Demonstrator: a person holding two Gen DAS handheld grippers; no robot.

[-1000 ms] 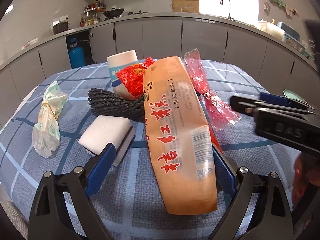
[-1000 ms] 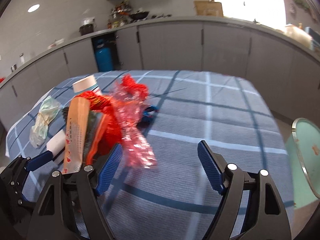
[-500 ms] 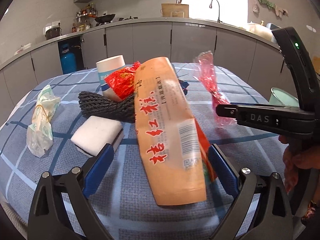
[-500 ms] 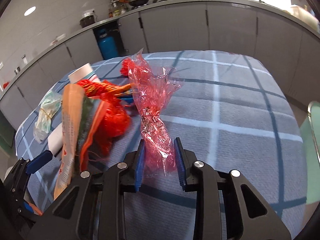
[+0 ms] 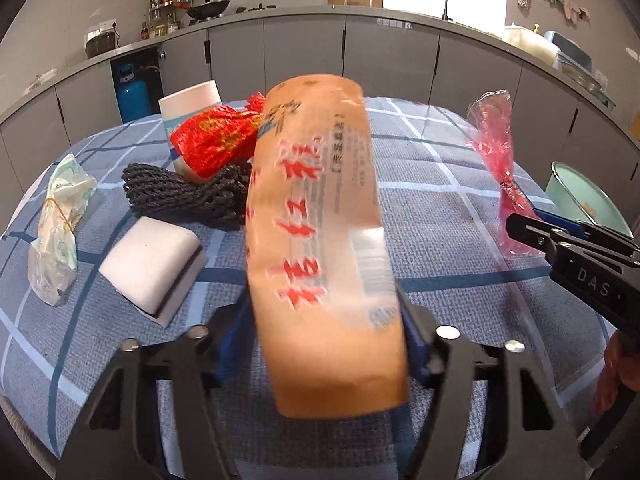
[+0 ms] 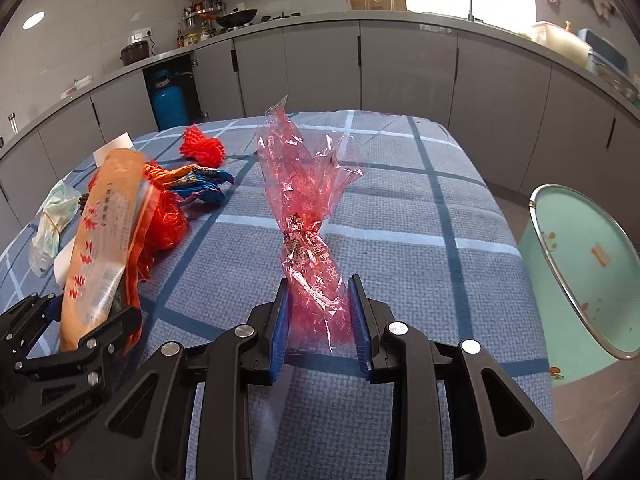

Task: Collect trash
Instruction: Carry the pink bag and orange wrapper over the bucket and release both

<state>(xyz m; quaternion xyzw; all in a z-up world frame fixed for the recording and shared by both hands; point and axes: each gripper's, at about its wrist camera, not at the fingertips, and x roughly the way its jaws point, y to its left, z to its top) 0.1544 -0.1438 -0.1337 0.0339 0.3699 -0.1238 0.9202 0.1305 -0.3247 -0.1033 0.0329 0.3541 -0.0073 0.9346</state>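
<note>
Kitchen, blue plaid tablecloth (image 6: 400, 208). Left gripper (image 5: 326, 332), wide apart a second ago, is closing on the long orange snack wrapper (image 5: 320, 240). Right gripper (image 6: 320, 320) now clamps the crinkled red cellophane wrapper (image 6: 304, 208); mint-green bin (image 6: 592, 264) at 3 o'clock, both pieces ready to bin.

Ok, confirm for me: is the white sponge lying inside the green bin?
No, the white sponge lies on the blue checked tablecloth, far from the green bin.

Surface (image 6: 400, 208), right half: bare cloth, open passage up to the tub (image 6: 584, 272) at its edge. Left half: blocked by cup (image 5: 192, 104), red bag (image 5: 212, 140), net (image 5: 184, 196), sponge (image 5: 152, 260), tied bag (image 5: 60, 224), crowded together
</note>
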